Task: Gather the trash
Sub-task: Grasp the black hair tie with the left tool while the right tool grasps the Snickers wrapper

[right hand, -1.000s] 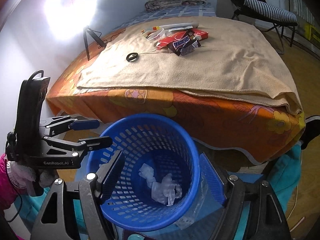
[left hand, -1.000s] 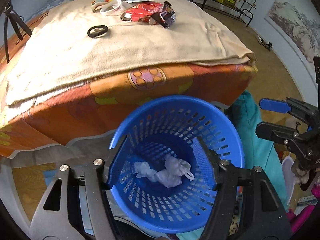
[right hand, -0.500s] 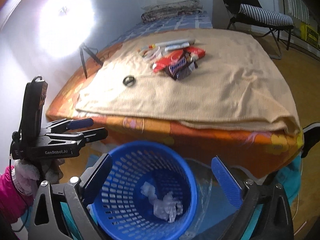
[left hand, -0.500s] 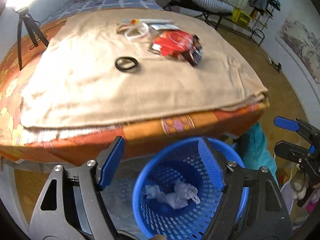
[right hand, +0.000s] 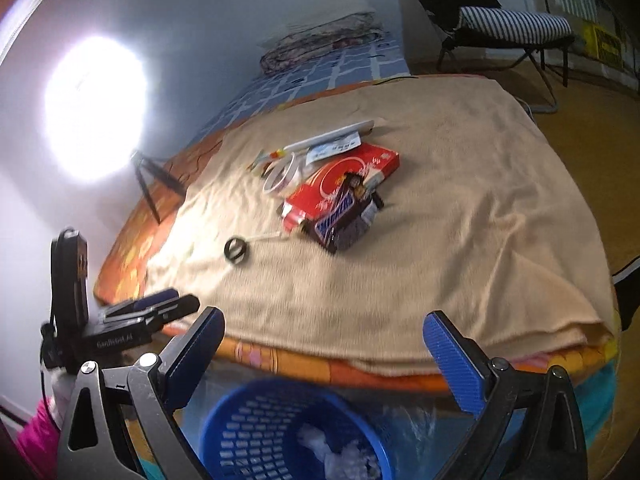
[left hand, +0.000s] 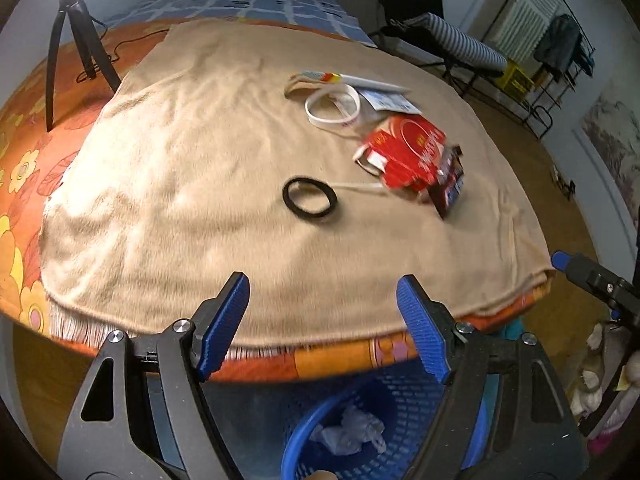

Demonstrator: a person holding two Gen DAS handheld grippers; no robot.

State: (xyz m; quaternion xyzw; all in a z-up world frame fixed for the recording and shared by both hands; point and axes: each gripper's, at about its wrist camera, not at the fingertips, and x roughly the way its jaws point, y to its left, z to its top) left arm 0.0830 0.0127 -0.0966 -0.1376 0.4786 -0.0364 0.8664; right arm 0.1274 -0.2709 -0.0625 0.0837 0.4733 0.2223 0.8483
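Observation:
A blue mesh basket point(left hand: 400, 408) stands on the floor by the bed and holds crumpled white paper point(left hand: 352, 432). It also shows low in the right wrist view, basket point(right hand: 248, 420) and paper point(right hand: 340, 456). On the beige blanket point(left hand: 180, 160) lie a red box point(left hand: 408, 152), a Snickers wrapper point(right hand: 340, 224), a black ring point(left hand: 310, 196), a white tape ring point(left hand: 332, 110) and a white tube point(left hand: 360, 80). My left gripper point(left hand: 320, 284) and right gripper point(right hand: 324, 316) both hover open and empty over the bed's near edge, short of the litter.
A black tripod point(left hand: 68, 28) stands on the bed's far left corner under a bright lamp point(right hand: 94, 108). A folding chair point(right hand: 500, 24) and a clothes rack point(left hand: 560, 48) stand beyond the bed. A pink sleeve point(right hand: 36, 440) shows behind the left gripper point(right hand: 152, 304).
Both grippers have lifted away from over the basket and swung toward the bed. Their jaws have spread wider, and the basket has dropped to the bottom of both views.

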